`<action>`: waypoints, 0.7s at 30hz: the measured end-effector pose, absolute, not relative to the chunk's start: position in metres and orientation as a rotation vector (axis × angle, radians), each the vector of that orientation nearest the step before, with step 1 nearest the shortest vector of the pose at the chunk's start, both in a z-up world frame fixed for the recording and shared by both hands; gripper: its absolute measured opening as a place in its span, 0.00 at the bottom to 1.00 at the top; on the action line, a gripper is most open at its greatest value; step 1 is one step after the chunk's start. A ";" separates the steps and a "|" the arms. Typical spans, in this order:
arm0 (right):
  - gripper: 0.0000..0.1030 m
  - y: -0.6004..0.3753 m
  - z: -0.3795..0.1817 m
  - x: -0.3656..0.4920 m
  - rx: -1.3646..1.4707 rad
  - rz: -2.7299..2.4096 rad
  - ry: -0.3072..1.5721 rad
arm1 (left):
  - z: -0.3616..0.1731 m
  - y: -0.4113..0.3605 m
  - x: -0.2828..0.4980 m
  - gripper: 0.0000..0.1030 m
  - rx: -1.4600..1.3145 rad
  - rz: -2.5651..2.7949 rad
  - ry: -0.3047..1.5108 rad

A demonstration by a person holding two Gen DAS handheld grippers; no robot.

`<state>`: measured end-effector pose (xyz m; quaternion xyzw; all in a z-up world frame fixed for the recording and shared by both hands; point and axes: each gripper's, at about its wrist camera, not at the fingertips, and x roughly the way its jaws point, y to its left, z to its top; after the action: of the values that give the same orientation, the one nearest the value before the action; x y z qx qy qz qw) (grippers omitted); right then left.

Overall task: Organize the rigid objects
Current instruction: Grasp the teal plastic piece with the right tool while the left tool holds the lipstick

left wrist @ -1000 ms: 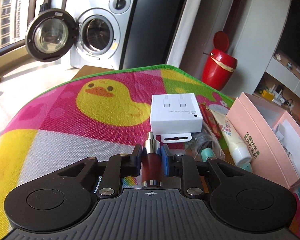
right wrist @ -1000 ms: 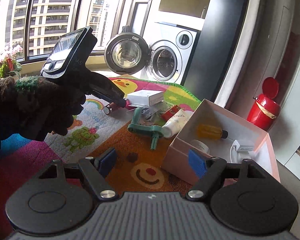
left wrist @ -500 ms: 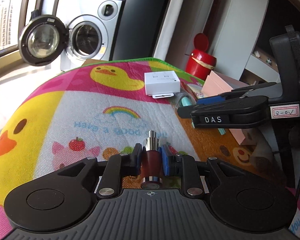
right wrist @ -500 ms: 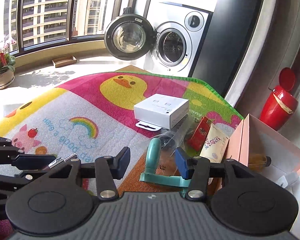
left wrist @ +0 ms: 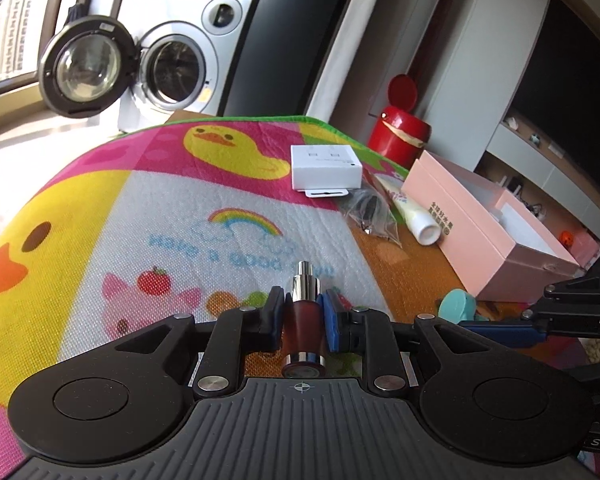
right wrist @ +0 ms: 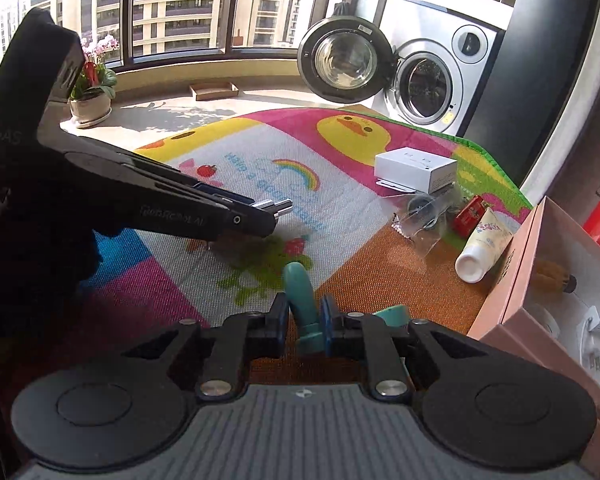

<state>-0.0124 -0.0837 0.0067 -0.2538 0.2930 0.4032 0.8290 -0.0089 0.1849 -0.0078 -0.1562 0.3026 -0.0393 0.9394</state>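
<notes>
My left gripper (left wrist: 302,314) is shut on a small dark red bottle with a silver pump top (left wrist: 303,328), held above the play mat; it also shows in the right wrist view (right wrist: 278,206). My right gripper (right wrist: 305,320) is shut on a teal plastic holder (right wrist: 300,300), lifted over the orange part of the mat; its round teal end shows in the left wrist view (left wrist: 456,306). A pink open box (left wrist: 480,236) stands at the right with a yellow bottle (right wrist: 552,276) and white items inside.
On the mat (left wrist: 140,216) lie a white carton (left wrist: 324,170), a clear bag of dark parts (left wrist: 370,212), a white tube (left wrist: 410,212) and a red packet (right wrist: 470,210). A red bin (left wrist: 398,132) and a washing machine (left wrist: 172,68) stand beyond.
My right gripper has closed on the teal holder and lifted it off the mat toward me. My left gripper, still holding the red bottle, has turned a little to the right.
</notes>
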 end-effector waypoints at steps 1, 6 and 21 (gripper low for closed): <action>0.32 -0.090 0.008 -0.021 -0.556 0.847 0.596 | -0.008 0.185 -0.009 0.24 -0.318 -0.079 0.618; 0.71 -0.113 -0.001 -0.041 -0.633 0.703 0.517 | -0.009 0.184 -0.009 0.24 -0.323 -0.074 0.617; 0.72 -0.120 -0.003 0.025 -0.152 0.560 0.769 | -0.005 0.165 -0.008 0.25 -0.217 -0.030 0.632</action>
<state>0.0254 -0.1198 -0.0029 -0.0731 0.3699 0.2695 0.8861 -0.0084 0.1646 -0.0054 -0.1066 0.3103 -0.0146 0.9445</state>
